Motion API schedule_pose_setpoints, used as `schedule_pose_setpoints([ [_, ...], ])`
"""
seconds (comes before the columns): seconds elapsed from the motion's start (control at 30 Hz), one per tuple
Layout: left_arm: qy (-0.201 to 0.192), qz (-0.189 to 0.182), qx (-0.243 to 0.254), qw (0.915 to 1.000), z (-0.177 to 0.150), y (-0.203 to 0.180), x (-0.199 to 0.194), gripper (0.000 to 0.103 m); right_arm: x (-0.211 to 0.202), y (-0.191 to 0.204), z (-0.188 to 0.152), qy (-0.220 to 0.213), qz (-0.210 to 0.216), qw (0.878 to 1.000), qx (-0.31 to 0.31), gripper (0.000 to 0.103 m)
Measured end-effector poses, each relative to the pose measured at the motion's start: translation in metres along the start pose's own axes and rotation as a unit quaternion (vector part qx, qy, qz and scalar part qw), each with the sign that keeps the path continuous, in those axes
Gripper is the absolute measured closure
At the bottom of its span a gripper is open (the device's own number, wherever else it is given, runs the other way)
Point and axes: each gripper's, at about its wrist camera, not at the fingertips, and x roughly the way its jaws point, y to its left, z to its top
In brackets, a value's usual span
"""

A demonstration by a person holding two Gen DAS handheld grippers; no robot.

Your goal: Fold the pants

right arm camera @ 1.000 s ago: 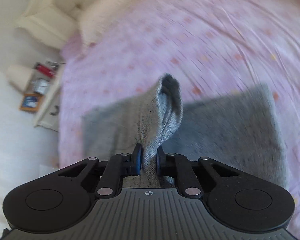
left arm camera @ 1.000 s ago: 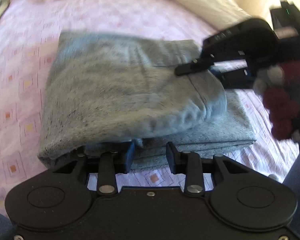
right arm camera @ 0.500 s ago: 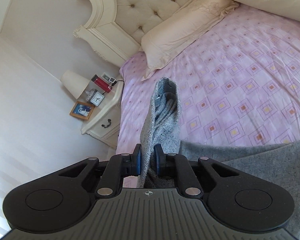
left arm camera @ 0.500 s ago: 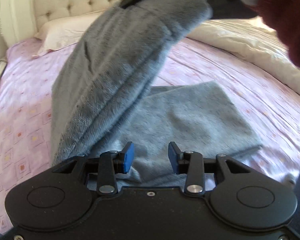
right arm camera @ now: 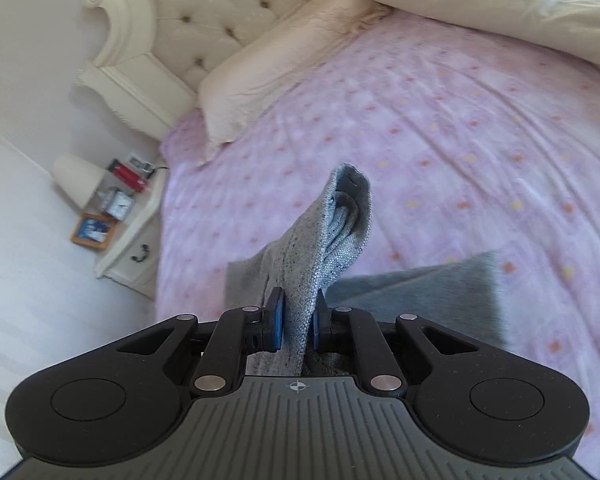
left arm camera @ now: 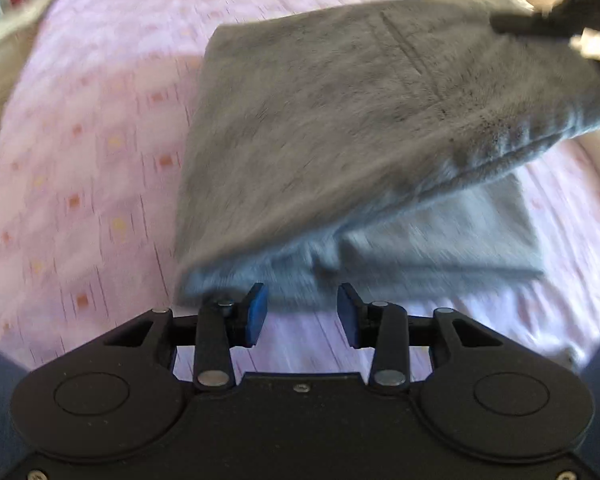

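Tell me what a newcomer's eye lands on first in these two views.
First, the grey pants: one folded end is lifted off the pink patterned bedsheet, while the lower layer lies flat beneath it. In the right wrist view, the right gripper pinches a bunched edge of that cloth. The left gripper stands open at the near edge, holding nothing.

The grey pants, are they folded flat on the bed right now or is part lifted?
Part lifted: the right gripper pinches the grey pants, raising the upper layer off the lower layer on the bed.
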Motion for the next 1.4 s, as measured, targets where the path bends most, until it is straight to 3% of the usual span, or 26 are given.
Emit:
schedule_pose_setpoints([
  [0.2, -0.031, -0.024, 0.034, 0.9987, -0.005, 0.004, -0.04, 0.055, -0.003, -0.013, -0.001, 0.047, -0.066, 0.996, -0.028, 0.09],
  [0.4, -0.06, -0.052, 0.065, 0.9947, 0.013, -0.002, -0.065, 0.055, 0.015, -0.024, -0.001, 0.106, -0.114, 0.986, -0.053, 0.088],
  [0.53, -0.082, -0.045, 0.047, 0.9945, 0.037, 0.0, -0.058, 0.051, 0.03, -0.043, 0.0, 0.152, -0.132, 0.979, -0.017, 0.082],
  [0.67, -0.063, -0.023, 0.014, 0.9977, 0.053, 0.004, -0.026, 0.05, 0.022, -0.051, 0.002, 0.133, -0.133, 0.982, 0.011, 0.08],
  [0.8, 0.02, 0.006, 0.011, 0.9997, 0.041, 0.007, 0.025, 0.048, 0.008, -0.051, 0.005, 0.088, -0.142, 0.986, 0.016, 0.08],
  [0.87, -0.004, 0.017, 0.029, 0.9994, 0.033, 0.003, 0.022, 0.045, 0.001, -0.047, 0.006, 0.062, -0.148, 0.987, 0.003, 0.08],
  [1.0, -0.01, 0.011, 0.038, 0.9991, 0.04, 0.003, -0.004, 0.049, -0.005, -0.036, 0.01, 0.011, -0.154, 0.988, -0.026, 0.078],
  [1.07, -0.041, 0.01, 0.037, 0.9984, 0.05, 0.005, -0.022, 0.049, -0.001, -0.028, 0.01, -0.004, -0.16, 0.986, -0.046, 0.077],
  [1.2, -0.095, 0.023, 0.037, 0.9946, 0.079, 0.009, -0.036, 0.046, 0.019, -0.026, 0.009, -0.008, -0.157, 0.986, -0.045, 0.068],
  [1.4, -0.101, 0.06, 0.073, 0.9904, 0.111, 0.002, -0.001, 0.046, 0.043, -0.031, 0.0, 0.027, -0.18, 0.982, -0.048, 0.064],
])
